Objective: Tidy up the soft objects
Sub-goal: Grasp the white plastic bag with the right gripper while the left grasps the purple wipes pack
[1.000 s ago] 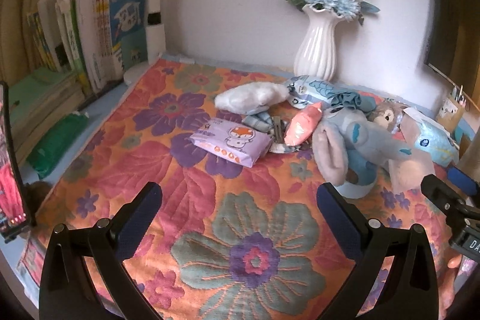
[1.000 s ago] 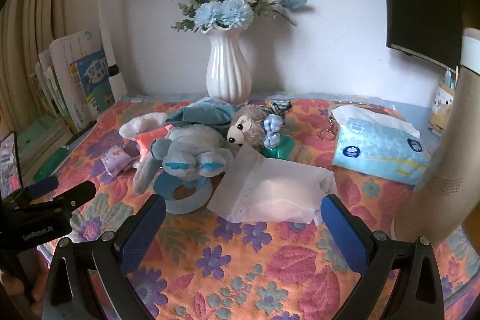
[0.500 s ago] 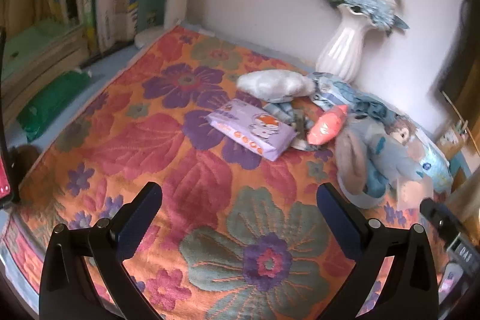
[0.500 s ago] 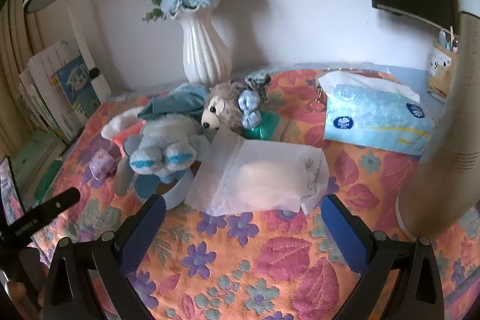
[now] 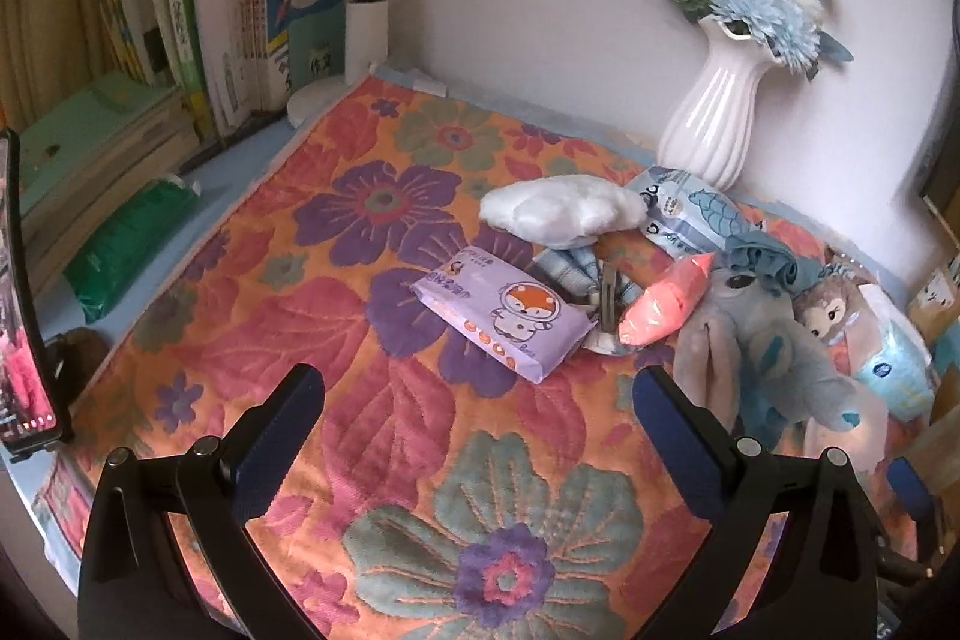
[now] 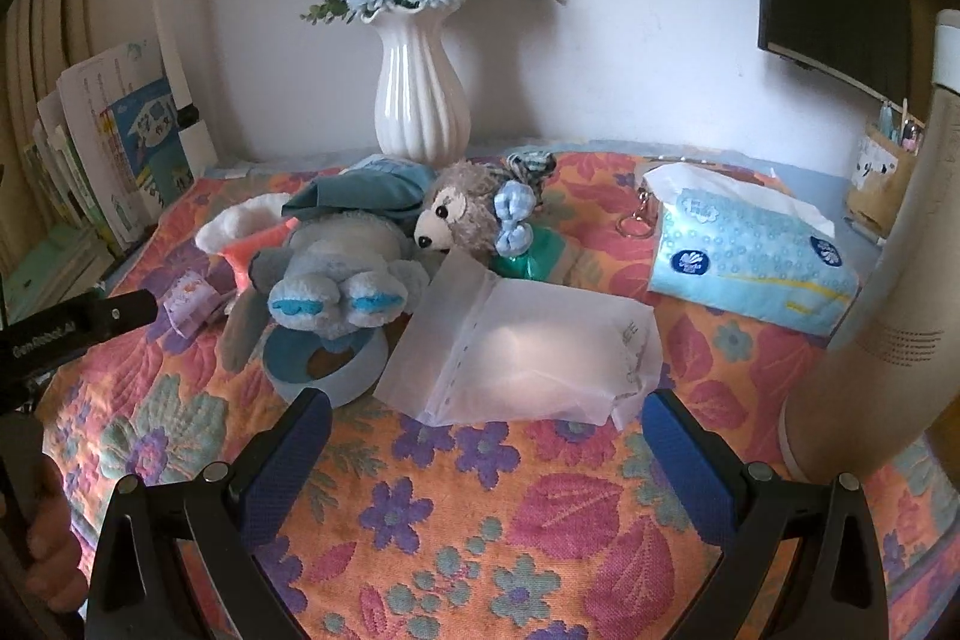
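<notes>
Left gripper (image 5: 477,427): fingers spread wide, holding nothing, above the floral cloth (image 5: 372,328).
Right gripper (image 6: 483,451): fingers spread wide, empty, just in front of the clear plastic sleeve (image 6: 528,340).

Soft objects, heaped mid-cloth:
- Purple tissue pack (image 5: 501,319): lies flat, long axis slanting from far left to near right, fox picture facing up.
- White fluffy pad (image 5: 561,208): long axis left to right, behind the purple pack.
- Pink packet (image 5: 666,301): tilted, leaning on the heap, upper end to the right.
- Blue-grey plush (image 6: 336,274): on its back, soles toward the right camera, resting over a blue ring (image 6: 327,364).
- Grey plush (image 6: 465,211): snout pointing left, blue bow beside the ear.

Containers:
- Blue tissue box (image 6: 750,259): tissue protruding from the top.
- White vase (image 6: 420,97): upright, holding blue and white flowers.
</notes>
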